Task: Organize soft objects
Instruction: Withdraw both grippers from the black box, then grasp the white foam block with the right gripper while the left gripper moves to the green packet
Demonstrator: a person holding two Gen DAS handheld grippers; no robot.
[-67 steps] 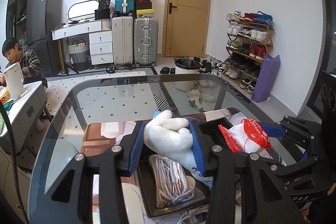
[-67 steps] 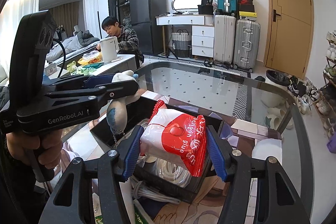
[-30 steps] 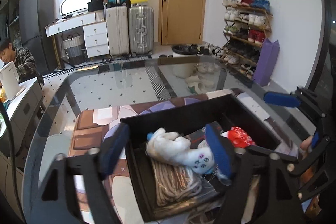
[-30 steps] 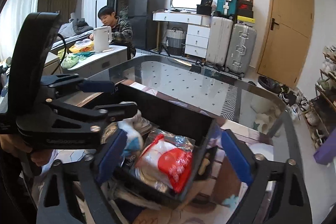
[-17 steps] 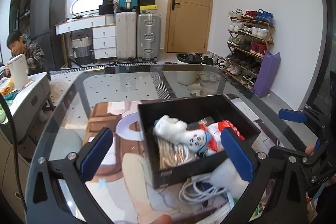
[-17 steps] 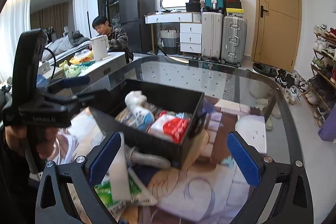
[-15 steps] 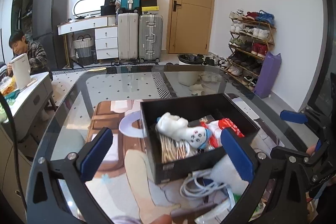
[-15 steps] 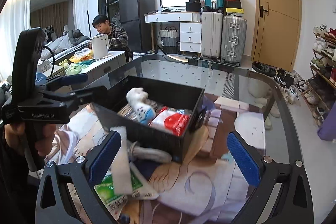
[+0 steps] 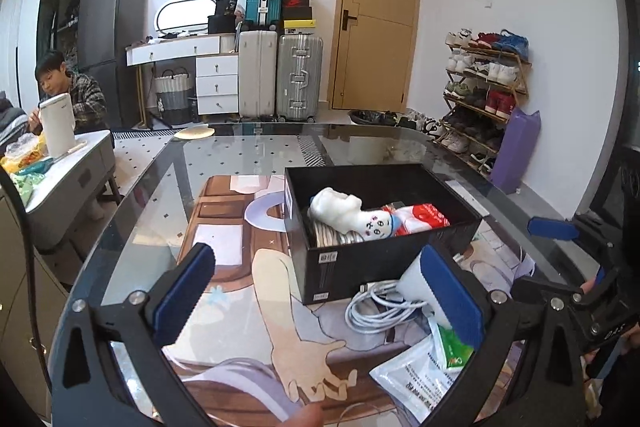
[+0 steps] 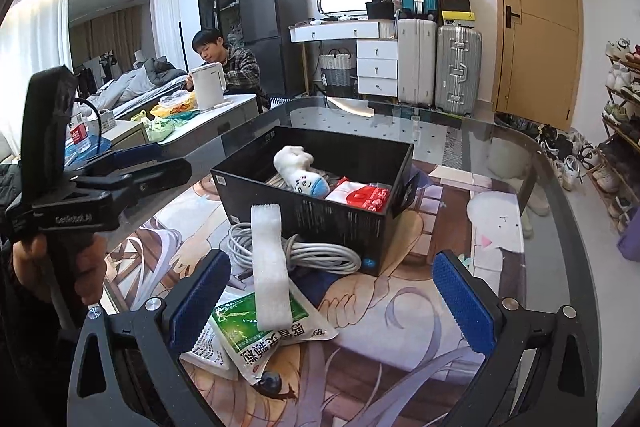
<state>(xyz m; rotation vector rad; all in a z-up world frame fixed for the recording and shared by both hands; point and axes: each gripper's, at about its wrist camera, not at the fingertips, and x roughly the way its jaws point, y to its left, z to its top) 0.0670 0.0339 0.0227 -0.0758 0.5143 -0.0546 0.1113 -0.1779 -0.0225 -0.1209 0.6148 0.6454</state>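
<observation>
A black box (image 9: 344,267) (image 10: 320,219) stands on the glass table. Inside lie a white plush toy (image 9: 352,213) (image 10: 298,167), a red and white packet (image 9: 424,217) (image 10: 362,197) and a coil of cord (image 9: 332,237). In front of the box lie a white cable bundle (image 9: 380,307) (image 10: 316,251), a white foam strip (image 10: 270,267) and a green packet (image 10: 264,327) (image 9: 452,341). My left gripper (image 9: 320,301) hangs open in front of the box with nothing between its jaws. My right gripper (image 10: 330,297) is open too, above the green packet and the mat.
A printed mat (image 9: 248,291) (image 10: 400,307) covers the near half of the table. A white packet (image 9: 412,383) lies at the front edge. A person sits at a side table with a white kettle (image 10: 208,87). Suitcases (image 9: 280,75), a door and a shoe rack (image 9: 484,95) stand behind.
Both grippers held items over the box, then let go: the plush toy and the red packet now lie in it. Both grippers have pulled back from the box and opened wide.
</observation>
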